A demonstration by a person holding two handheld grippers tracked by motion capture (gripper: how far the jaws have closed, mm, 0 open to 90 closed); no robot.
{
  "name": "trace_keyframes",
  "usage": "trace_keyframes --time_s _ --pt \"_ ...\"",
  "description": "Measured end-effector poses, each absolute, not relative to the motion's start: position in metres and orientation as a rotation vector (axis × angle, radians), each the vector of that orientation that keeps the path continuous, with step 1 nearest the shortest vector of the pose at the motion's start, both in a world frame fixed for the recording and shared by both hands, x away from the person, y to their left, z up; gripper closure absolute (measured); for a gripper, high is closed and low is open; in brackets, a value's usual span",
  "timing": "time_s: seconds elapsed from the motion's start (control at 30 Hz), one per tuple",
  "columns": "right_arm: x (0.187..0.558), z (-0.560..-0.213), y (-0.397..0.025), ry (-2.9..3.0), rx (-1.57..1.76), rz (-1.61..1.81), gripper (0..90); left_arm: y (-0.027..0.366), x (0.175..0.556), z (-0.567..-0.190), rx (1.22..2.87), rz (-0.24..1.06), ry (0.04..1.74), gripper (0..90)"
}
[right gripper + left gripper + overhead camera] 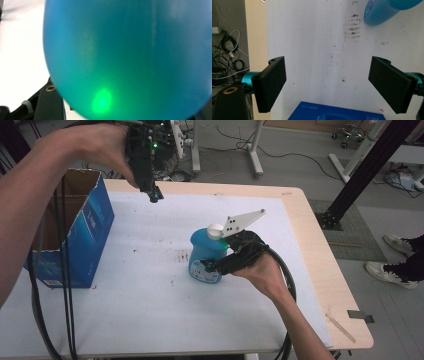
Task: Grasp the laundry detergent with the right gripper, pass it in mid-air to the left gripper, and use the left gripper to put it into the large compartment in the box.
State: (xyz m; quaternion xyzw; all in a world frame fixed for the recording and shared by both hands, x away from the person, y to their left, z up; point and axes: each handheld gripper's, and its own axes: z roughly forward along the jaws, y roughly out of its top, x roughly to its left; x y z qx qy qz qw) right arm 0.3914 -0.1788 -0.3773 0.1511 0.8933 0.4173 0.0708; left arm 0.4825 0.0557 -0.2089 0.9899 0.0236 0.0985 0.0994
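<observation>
Now, bottle: a blue plastic bottle (204, 259) with a rounded, smooth body and a white cap stands upright near the middle of the table, on the white sheet; in the right gripper view its glossy blue wall (130, 55) is very close and carries a green glint.
Right gripper: the right gripper (222, 265) is against the bottle's side, low on the body, with a grey three-cornered plate above it; I cannot tell if its jaws pinch the bottle or only touch it.
Left gripper: the left gripper (155, 196) is held in the air over the far left part of the table, pointing down; its two flat, matte black jaws are spread wide, with nothing between them (327, 85).
Box: an open blue cardboard box (85, 232) with a brown inside stands at the table's left edge.
Table: a pale wooden top (320, 265) with rounded corners, covered by a white sheet (150, 295) with small brown stains beside the bottle.
</observation>
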Motion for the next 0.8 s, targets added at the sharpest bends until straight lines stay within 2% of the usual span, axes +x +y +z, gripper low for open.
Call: trace_keyframes --time_s 0.3,0.8 --pt "0.391 -0.378 -0.179 2.701 0.435 1.28 43.7 0.055 0.482 -0.208 2.928 0.295 0.061 14.8" --pt "0.391 -0.378 -0.178 2.686 0.378 1.284 47.0 0.052 0.472 -0.204 2.921 0.302 0.026 14.8"
